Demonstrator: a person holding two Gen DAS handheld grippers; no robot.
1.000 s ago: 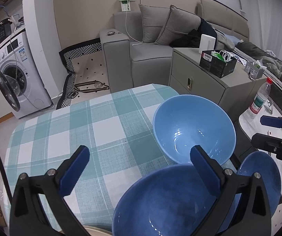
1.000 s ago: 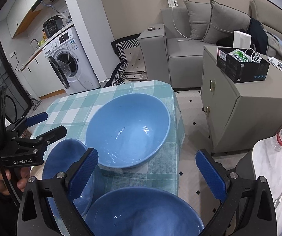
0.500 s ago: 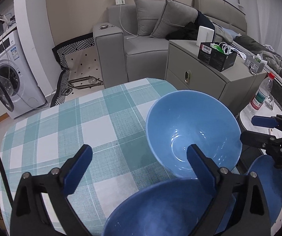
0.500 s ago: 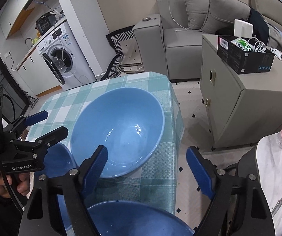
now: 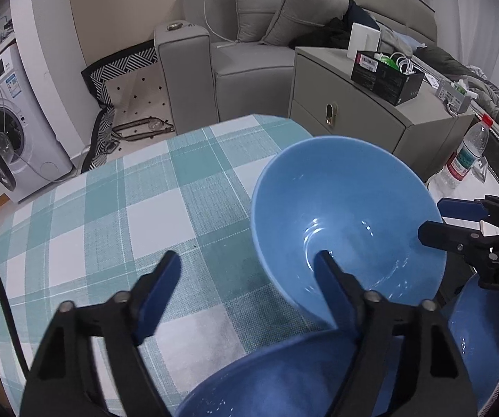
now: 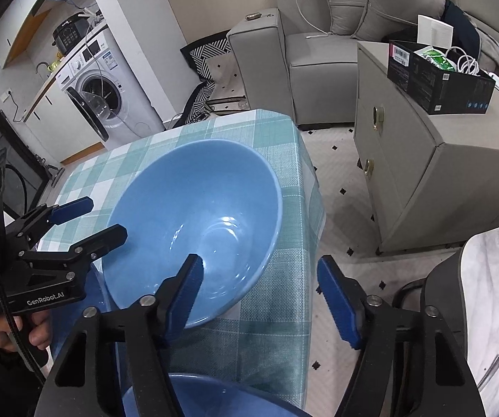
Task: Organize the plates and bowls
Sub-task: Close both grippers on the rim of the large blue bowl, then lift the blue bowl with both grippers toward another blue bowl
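A large light-blue bowl (image 5: 346,222) stands on the checked tablecloth (image 5: 117,215) near the table's right edge; it also shows in the right wrist view (image 6: 197,222). My left gripper (image 5: 246,274) is open, its right finger over the bowl's near rim. My right gripper (image 6: 263,285) is open, its left finger inside the bowl's near rim. A second blue bowl (image 5: 284,378) lies right under the left gripper. A third blue bowl (image 5: 475,340) is at the lower right, and shows under the right gripper (image 6: 207,396).
A grey cabinet (image 6: 433,160) with a black box stands right of the table. A sofa (image 5: 246,55) is behind. A washing machine (image 5: 2,118) is at the left. A water bottle (image 5: 466,153) stands on a white side table (image 6: 492,299).
Both grippers have moved forward and closer to the large bowl; each now has one finger at its near rim. The bowl has not moved.
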